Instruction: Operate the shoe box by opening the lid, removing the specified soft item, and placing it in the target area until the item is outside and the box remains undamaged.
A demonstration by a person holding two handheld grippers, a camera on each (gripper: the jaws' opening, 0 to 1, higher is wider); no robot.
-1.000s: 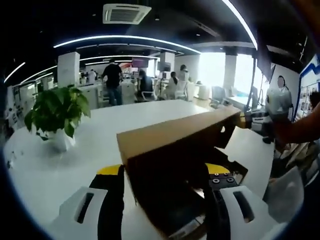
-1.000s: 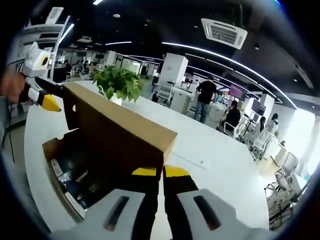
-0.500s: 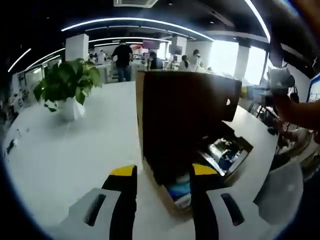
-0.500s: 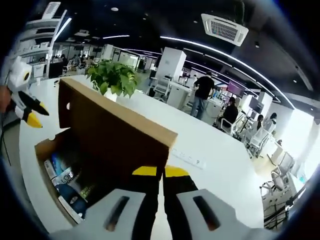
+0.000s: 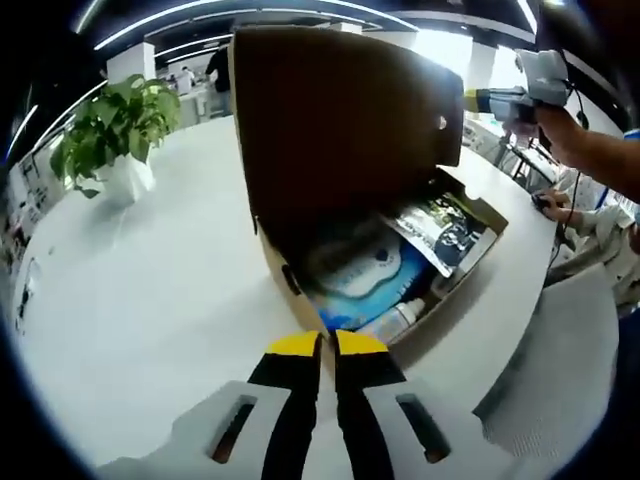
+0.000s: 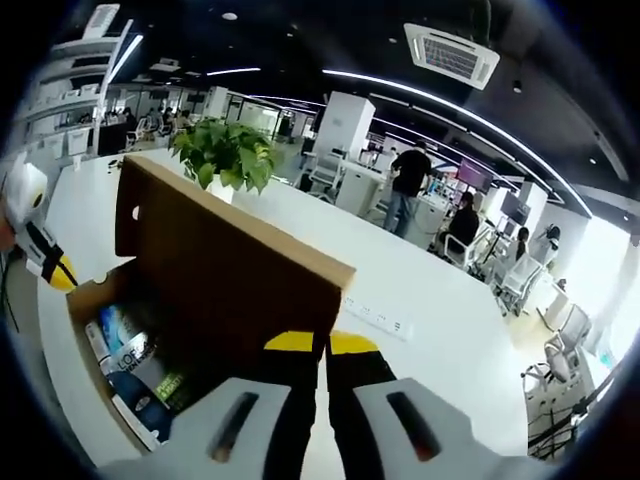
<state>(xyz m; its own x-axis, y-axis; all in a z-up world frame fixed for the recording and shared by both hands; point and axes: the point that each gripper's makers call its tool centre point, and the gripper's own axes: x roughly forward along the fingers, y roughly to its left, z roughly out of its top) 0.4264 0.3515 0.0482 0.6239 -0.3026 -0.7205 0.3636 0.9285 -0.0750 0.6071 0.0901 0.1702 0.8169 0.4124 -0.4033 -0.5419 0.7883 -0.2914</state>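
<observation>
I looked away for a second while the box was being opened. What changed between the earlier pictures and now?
The lid of the shoe box swung from partly raised to upright, baring packets inside. The left gripper let go of the lid's corner, drew back and shut its jaws. The right gripper stayed clamped on the lid's edge. The plant and white table stayed put.

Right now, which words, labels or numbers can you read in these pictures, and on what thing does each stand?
"LO…": large white letters, cut off, on the blue pack in the box; the rest is unreadable.
Print on the magazine: too blurred to read.
Mark on the blue-white pouch: too blurred to read.
Lid: no text.
</observation>
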